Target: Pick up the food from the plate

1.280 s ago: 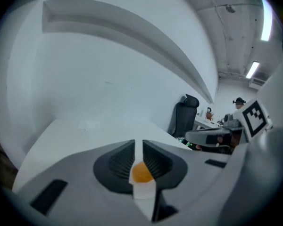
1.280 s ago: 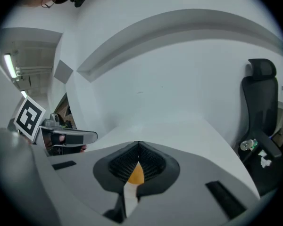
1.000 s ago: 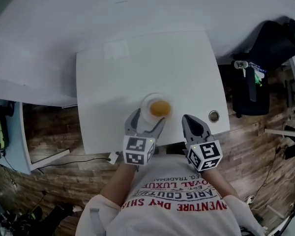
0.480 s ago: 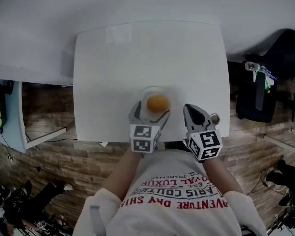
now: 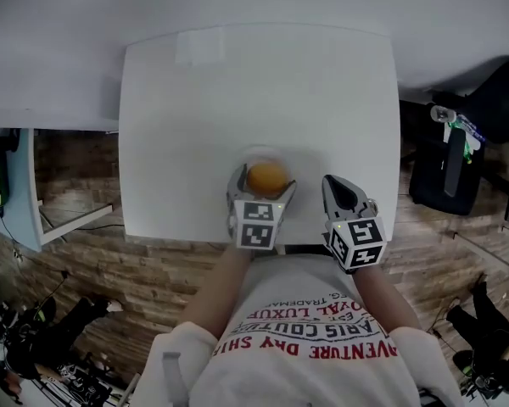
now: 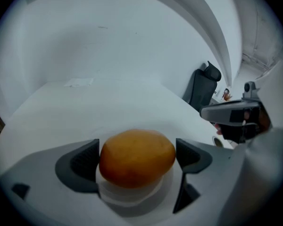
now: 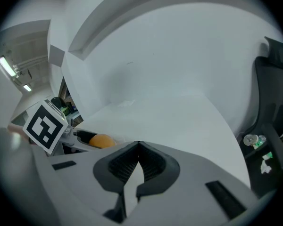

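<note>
An orange, rounded piece of food [image 5: 267, 177] sits on a small white plate [image 5: 256, 153] near the front edge of the white table [image 5: 237, 91]. My left gripper [image 5: 264, 183] is open wide, one jaw on each side of the food. In the left gripper view the food [image 6: 137, 157] fills the gap: the left pad is right against it and the right pad [image 6: 191, 154] stands a little off. The plate's rim [image 6: 132, 199] shows beneath. My right gripper [image 5: 332, 185] hovers to the right of the plate, shut and empty; its pads [image 7: 146, 164] meet in its own view.
A pale paper label [image 5: 199, 47] lies at the table's far edge. A round cable hole [image 6: 218, 141] sits near the table's front right corner. A black chair [image 5: 492, 100] stands right of the table. Wood flooring lies on either side.
My left gripper has moved forward and its jaws have spread, so they now flank the food instead of trailing the plate. The right gripper stayed beside it.
</note>
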